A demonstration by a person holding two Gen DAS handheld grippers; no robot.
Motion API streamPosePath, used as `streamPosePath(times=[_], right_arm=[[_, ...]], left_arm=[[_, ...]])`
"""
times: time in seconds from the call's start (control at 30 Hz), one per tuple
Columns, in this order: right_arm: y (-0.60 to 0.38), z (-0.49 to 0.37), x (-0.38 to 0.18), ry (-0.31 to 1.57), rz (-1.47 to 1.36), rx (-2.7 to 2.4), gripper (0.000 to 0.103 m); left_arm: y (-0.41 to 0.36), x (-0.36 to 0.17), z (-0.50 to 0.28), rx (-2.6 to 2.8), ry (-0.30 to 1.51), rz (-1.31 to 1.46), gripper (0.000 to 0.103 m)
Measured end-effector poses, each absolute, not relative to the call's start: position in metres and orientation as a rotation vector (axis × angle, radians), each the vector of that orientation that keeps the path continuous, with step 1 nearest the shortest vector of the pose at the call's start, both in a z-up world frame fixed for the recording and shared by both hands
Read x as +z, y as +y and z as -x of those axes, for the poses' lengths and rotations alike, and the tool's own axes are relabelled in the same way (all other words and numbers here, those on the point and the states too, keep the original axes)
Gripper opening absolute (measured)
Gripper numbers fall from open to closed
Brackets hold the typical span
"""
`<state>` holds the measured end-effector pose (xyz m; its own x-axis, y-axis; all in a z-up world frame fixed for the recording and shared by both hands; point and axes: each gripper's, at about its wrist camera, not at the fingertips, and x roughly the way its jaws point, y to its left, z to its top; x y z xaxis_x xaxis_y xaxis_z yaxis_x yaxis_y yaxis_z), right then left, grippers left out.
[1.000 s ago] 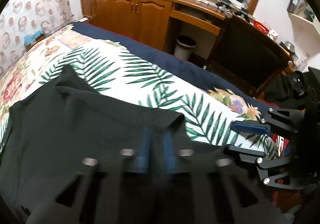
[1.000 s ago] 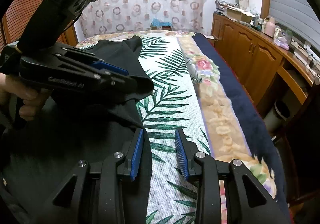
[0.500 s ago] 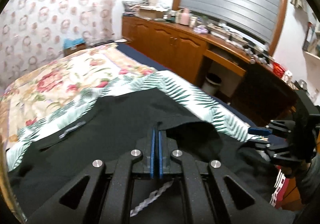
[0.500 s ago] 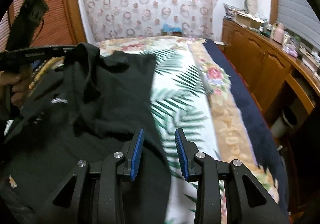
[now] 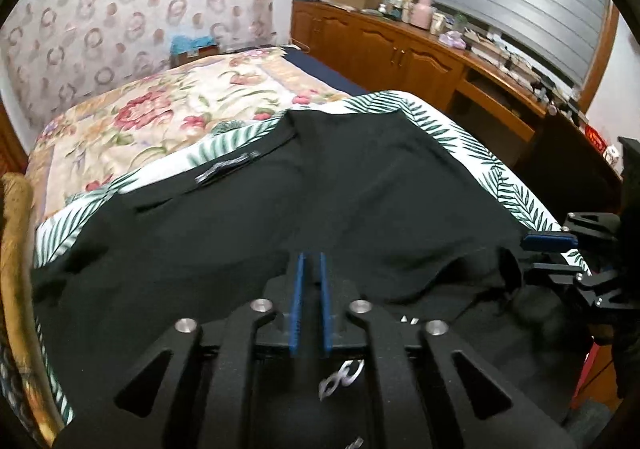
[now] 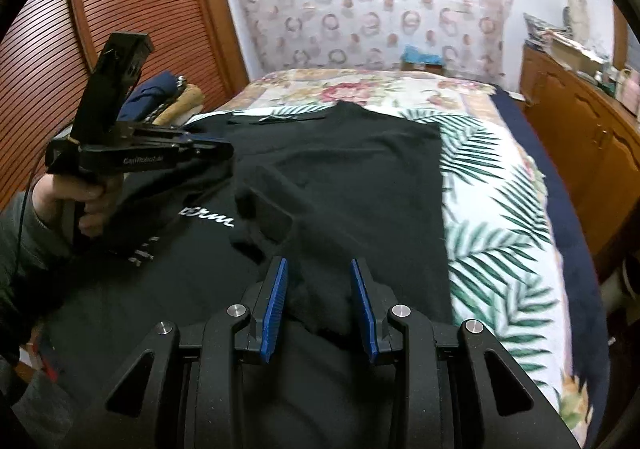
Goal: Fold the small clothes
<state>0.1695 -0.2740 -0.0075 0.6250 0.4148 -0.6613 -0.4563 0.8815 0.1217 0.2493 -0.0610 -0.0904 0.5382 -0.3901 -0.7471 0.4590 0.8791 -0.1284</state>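
Lying spread across the near half of the bed (image 6: 520, 185), the black T-shirt (image 6: 352, 185) has its collar toward the far end, its right edge along the leaf-print sheet (image 6: 492, 233), and one sleeve folded in over the chest beside white lettering. At the bed's left edge the left gripper (image 6: 224, 147), held in a hand (image 6: 86, 195), hovers over the shirt; its jaws have just been opening to a narrow slit with no cloth seen between them. Over the near edge the right gripper (image 6: 318, 305) stands part-way open, astride a raised fold of the shirt without pinching it.
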Motion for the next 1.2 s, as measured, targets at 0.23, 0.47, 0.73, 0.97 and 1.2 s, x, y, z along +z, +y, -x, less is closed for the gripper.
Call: streamPosePath(times=[0.23,0.47,0.73,0.97,1.2], right_arm=[[-0.258,-0.187,-0.02,0.786,0.093,0.541,0.018],[-0.26,-0.174,-0.002,0.739,0.112,0.62,0.003],[-0.261,-0.164,-0.014,0.805,0.148,0.638,0.014],[-0.271,-0.18,-0.003,0.77,0.134,0.569,0.061],[-0.281,-0.224,0.005,0.72,0.17,0.456,0.063]], left_arm=[[-0.028,-0.083,-0.231,-0.473,0.833,-0.044,0.04],[-0.004,-0.07,-0.219,-0.448,0.783,-0.003,0.077],[0.022,-0.053,-0.228,-0.32,0.742,-0.018,0.077],[0.042,-0.054,-0.25,-0.227,0.769,-0.084,0.077],[0.053,-0.069,-0.277,-0.164,0.855,-0.134,0.068]])
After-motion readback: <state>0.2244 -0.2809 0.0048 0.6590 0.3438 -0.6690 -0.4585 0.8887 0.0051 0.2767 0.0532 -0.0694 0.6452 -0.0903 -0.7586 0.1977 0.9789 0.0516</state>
